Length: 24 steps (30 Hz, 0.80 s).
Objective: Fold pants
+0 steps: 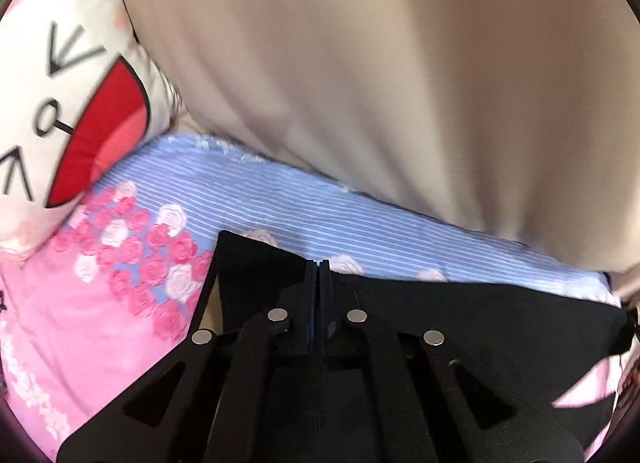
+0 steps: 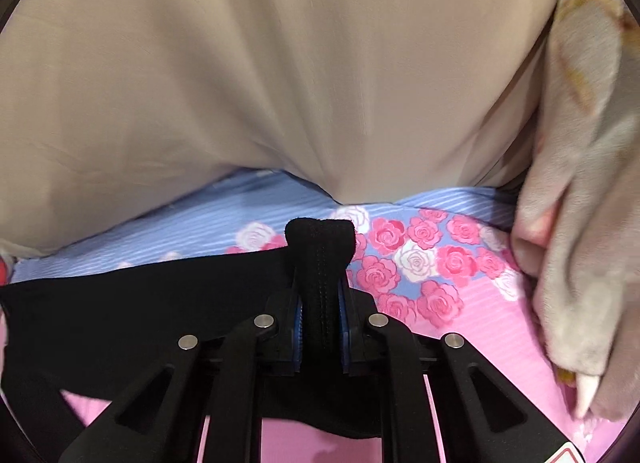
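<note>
Black pants (image 2: 120, 303) stretched sideways between both grippers' clamped jaws, over floral bedsheet (image 2: 440, 255)

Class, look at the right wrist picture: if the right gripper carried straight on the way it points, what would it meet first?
Probably the rose-printed bedsheet just beyond the right gripper, which is shut on the black pants; the beige cloth lies further on. Depth is hard to judge here.
</note>
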Each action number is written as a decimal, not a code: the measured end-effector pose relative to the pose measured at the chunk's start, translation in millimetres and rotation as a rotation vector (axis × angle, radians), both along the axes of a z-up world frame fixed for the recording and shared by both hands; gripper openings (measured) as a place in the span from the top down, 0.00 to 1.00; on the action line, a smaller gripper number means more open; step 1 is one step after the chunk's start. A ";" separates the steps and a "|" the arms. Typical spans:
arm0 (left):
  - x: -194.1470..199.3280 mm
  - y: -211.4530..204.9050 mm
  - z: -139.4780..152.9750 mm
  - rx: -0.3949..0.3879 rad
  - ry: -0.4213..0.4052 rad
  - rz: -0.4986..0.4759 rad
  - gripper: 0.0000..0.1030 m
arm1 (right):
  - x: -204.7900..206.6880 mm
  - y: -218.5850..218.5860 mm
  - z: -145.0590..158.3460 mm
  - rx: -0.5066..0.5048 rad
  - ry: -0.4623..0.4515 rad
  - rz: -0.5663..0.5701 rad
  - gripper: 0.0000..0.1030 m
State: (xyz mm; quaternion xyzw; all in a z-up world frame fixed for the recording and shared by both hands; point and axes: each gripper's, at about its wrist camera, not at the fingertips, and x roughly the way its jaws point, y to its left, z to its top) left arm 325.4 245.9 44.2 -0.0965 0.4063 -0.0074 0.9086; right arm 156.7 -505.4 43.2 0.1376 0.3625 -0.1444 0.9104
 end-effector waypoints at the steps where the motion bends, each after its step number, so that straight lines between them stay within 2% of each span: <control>1: -8.0 0.3 7.8 0.004 -0.020 0.001 1.00 | -9.7 4.4 7.1 -0.005 -0.018 0.009 0.89; 3: -43.2 3.0 32.3 -0.004 -0.080 -0.018 1.00 | -34.1 13.7 22.6 -0.028 -0.054 0.040 0.89; 6: -94.1 8.4 56.3 -0.005 -0.122 -0.035 1.00 | -68.9 27.9 43.7 -0.059 -0.087 0.093 0.89; 9: -120.9 9.9 55.2 0.066 -0.071 -0.024 1.00 | -95.4 41.6 46.5 -0.093 -0.071 0.119 0.89; 10: -120.8 9.7 52.4 0.079 -0.058 -0.017 0.95 | -99.2 43.8 44.2 -0.091 -0.061 0.119 0.89; 11: -116.2 8.5 44.9 0.071 -0.023 -0.017 0.90 | -101.5 44.5 41.2 -0.087 -0.058 0.116 0.89; 12: -108.4 9.2 37.6 0.044 0.008 -0.017 0.73 | -101.4 45.9 38.4 -0.080 -0.057 0.113 0.89; 13: -94.5 9.8 27.1 -0.002 0.031 -0.011 0.52 | -100.9 48.1 35.6 -0.072 -0.058 0.112 0.89; 15: -74.8 12.1 13.9 -0.024 0.044 0.031 0.34 | -99.8 50.0 33.2 -0.065 -0.059 0.111 0.89; 21: 13.5 17.3 -30.9 -0.050 0.130 0.134 0.33 | -97.6 51.6 28.5 -0.066 -0.031 0.092 0.89; 24: 53.6 24.2 -52.4 -0.019 0.177 0.178 0.33 | -90.6 41.7 16.9 -0.051 -0.015 0.063 0.89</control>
